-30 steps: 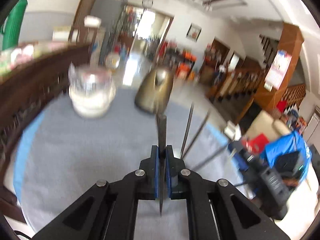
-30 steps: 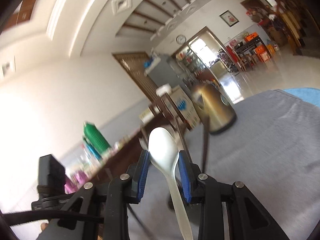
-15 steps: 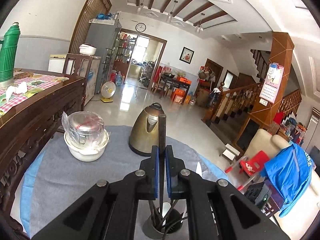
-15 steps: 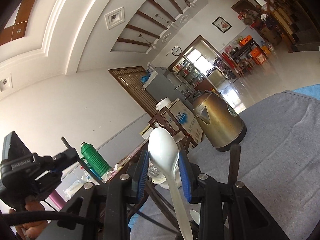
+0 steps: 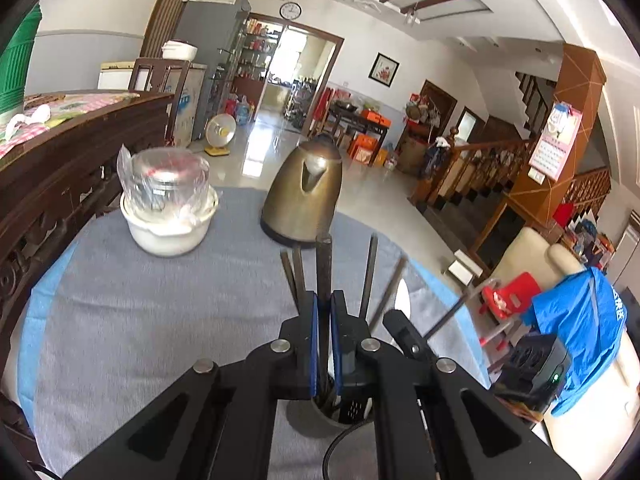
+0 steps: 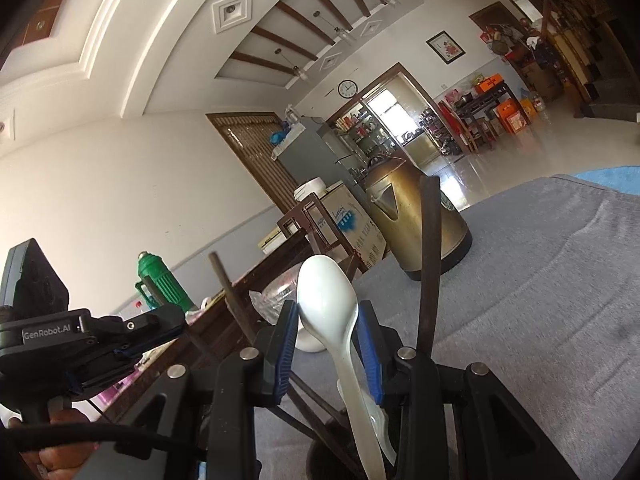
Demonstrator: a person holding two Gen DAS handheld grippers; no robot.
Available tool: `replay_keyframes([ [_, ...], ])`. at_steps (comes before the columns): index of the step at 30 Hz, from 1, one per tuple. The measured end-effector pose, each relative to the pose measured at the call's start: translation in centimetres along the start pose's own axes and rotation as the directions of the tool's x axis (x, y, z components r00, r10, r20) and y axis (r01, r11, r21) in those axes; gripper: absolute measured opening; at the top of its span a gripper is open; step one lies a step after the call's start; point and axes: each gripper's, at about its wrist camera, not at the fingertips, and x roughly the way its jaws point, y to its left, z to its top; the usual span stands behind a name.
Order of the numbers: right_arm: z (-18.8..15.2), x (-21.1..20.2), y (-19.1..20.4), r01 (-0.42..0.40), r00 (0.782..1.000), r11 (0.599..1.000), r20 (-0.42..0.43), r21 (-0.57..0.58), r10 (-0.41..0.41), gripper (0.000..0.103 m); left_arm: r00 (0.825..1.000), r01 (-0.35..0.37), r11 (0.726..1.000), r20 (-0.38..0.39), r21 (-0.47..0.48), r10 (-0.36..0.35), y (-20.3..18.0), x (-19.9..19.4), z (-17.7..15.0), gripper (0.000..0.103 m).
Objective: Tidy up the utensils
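My left gripper (image 5: 324,308) is shut on a dark chopstick (image 5: 323,264) that stands upright, its lower end inside a grey utensil holder (image 5: 316,420) just below the jaws. Several more dark chopsticks (image 5: 368,276) lean out of the holder. My right gripper (image 6: 327,316) is shut on a white ceramic spoon (image 6: 326,300), bowl up, its handle reaching down into the same holder (image 6: 332,456). The left gripper's body (image 6: 80,344) shows at the left of the right wrist view.
A brass kettle (image 5: 306,192) and a plastic-wrapped jar in a white bowl (image 5: 168,204) stand on the far part of the grey cloth-covered table (image 5: 140,300). A dark wooden sideboard (image 5: 60,160) runs along the left. A green flask (image 6: 160,284) stands on it.
The left gripper has lowered the chopstick into the holder. The right gripper has brought the spoon down so its handle enters the holder. Both views have steadied over the holder.
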Motion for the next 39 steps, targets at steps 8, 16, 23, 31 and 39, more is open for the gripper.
replay_keyframes([
  [8,-1.2,-1.0,1.1,0.017,0.999,0.997,-0.045,-0.079,-0.021,0.032,0.998,-0.012,1.000,-0.056,0.022,0.013,-0.1,-0.9,-2.4,0.007],
  [16,-1.5,-3.8,1.7,0.030,0.994,0.994,-0.105,-0.102,-0.041,0.036,0.994,-0.045,0.997,-0.096,0.068,0.051,-0.9,-1.9,-4.4,0.008],
  [23,-0.4,-7.2,1.5,0.043,0.997,0.998,-0.057,-0.052,-0.046,0.077,0.990,-0.118,0.987,-0.067,0.108,0.125,-1.4,-4.8,-6.1,0.048],
  [31,0.3,-11.5,2.9,0.051,0.998,0.997,-0.032,-0.061,-0.053,0.077,0.947,-0.318,0.929,0.012,0.190,0.321,-2.7,-8.3,-7.6,0.082],
  [39,0.1,-15.6,6.6,0.130,0.988,0.970,-0.057,-0.203,-0.145,0.077,0.875,-0.483,0.838,0.131,0.255,0.465,-4.8,-12.5,-8.8,0.091],
])
